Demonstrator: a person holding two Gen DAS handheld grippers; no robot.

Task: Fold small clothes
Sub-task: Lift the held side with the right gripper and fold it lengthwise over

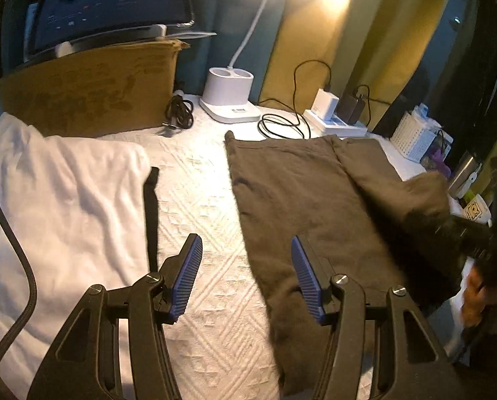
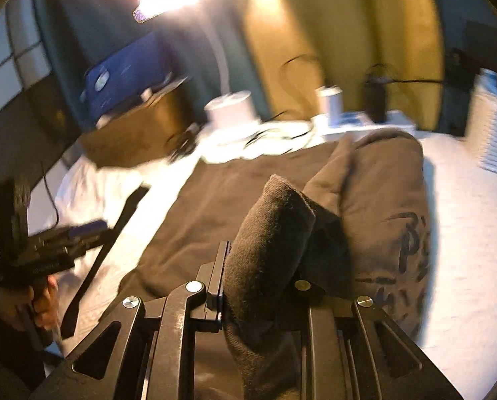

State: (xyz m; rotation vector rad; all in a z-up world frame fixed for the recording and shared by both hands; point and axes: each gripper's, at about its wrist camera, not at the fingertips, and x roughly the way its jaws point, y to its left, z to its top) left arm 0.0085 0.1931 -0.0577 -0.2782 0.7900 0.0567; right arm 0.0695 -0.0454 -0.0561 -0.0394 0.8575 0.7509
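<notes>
1. Lamplit white quilted desk (image 1: 195,173) carries a brown garment (image 1: 301,200), long axis running away from both grippers.
2. Right gripper (image 2: 265,273) clamps the garment's lifted edge, folding it leftward.
3. Left gripper (image 1: 247,266) hangs empty, jaws apart, beside the garment's left edge.

A bare strip of white quilted bedcover (image 1: 195,180) runs between the white crumpled cloth (image 1: 65,200) and the brown garment (image 1: 298,193); a black strap (image 1: 152,213) edges it, and coiled black cables (image 1: 281,123) crowd its far end.
</notes>
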